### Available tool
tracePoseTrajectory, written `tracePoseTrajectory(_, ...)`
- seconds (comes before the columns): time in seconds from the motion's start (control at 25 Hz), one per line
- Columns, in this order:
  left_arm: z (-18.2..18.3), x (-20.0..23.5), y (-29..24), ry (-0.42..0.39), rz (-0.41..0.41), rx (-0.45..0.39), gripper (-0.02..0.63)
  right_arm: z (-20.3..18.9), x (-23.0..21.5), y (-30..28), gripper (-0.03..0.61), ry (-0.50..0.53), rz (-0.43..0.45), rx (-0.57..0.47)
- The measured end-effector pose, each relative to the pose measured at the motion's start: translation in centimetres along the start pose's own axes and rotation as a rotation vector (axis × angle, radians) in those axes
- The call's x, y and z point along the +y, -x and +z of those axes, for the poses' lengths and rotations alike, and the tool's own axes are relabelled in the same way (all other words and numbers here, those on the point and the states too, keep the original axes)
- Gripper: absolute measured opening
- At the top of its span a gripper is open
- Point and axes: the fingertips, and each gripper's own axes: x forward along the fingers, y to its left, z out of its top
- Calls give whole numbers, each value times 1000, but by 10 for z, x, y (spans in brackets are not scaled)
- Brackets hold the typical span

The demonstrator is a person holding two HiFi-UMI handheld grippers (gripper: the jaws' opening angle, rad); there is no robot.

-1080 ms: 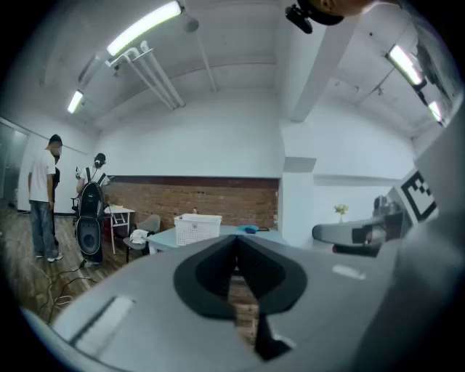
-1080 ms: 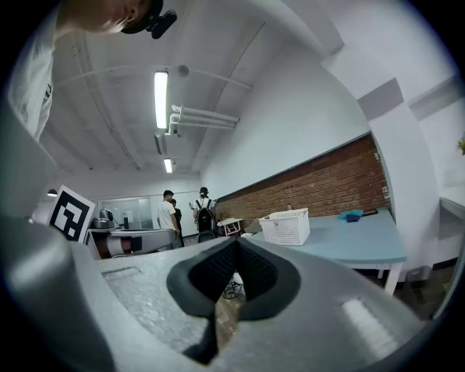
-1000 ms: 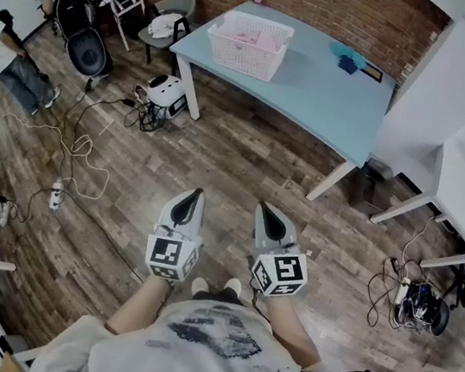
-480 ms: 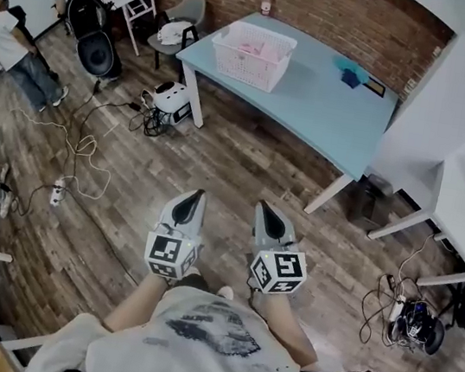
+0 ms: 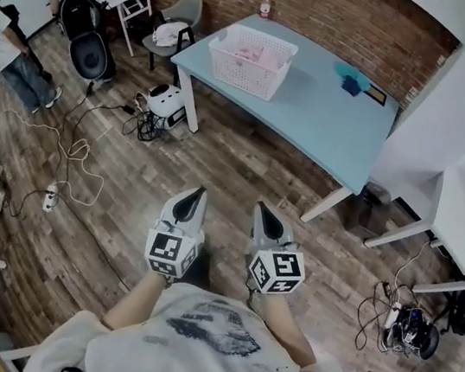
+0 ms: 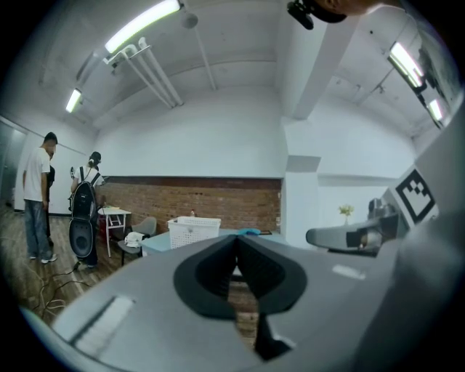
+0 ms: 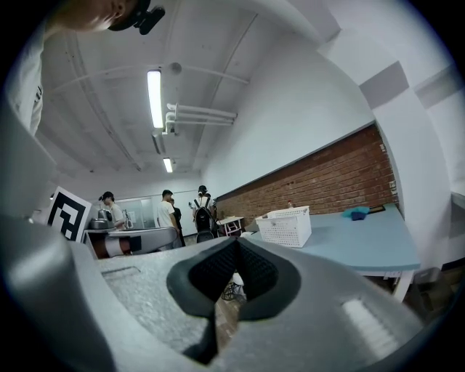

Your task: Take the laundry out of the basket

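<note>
White basket (image 5: 242, 72) with pink laundry (image 5: 257, 53) on blue table (image 5: 319, 111), well ahead of left gripper (image 5: 197, 193) and right gripper (image 5: 261, 206); both clenched, empty.

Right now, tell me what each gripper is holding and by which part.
Nothing is held. The left gripper and right gripper are both shut and empty, away from the basket.

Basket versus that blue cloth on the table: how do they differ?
The basket is white, latticed and stands at the table's left end with pink laundry inside; the blue cloth is a small loose heap near the far right corner. Both rest on the table, well apart.
</note>
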Motion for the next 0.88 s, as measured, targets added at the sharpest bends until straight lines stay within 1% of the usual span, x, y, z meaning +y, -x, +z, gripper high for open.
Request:
tracePoseTrajectory(0.2, -6, 52, -54, 6, -19, 10, -8, -4, -18, -70, -3, -10, -31, 11)
tracePoseTrajectory(0.32, 0, 90, -94, 7, -31, 13, -9, 4, -27, -121, -3, -14, -44, 9)
tracePoseTrajectory(0.48, 5, 146, -146, 13, -51, 31, -9, 11, -39, -192, -3, -38, -85, 15)
tracePoseTrajectory(0.64, 13, 197, -189, 7, -67, 21, -8, 17, -46, -256, -3, -41, -104, 17)
tracePoseTrajectory(0.88, 22, 254, -238, 1, -103, 10, -8, 29, -55, -325, -3, -47, -146, -1)
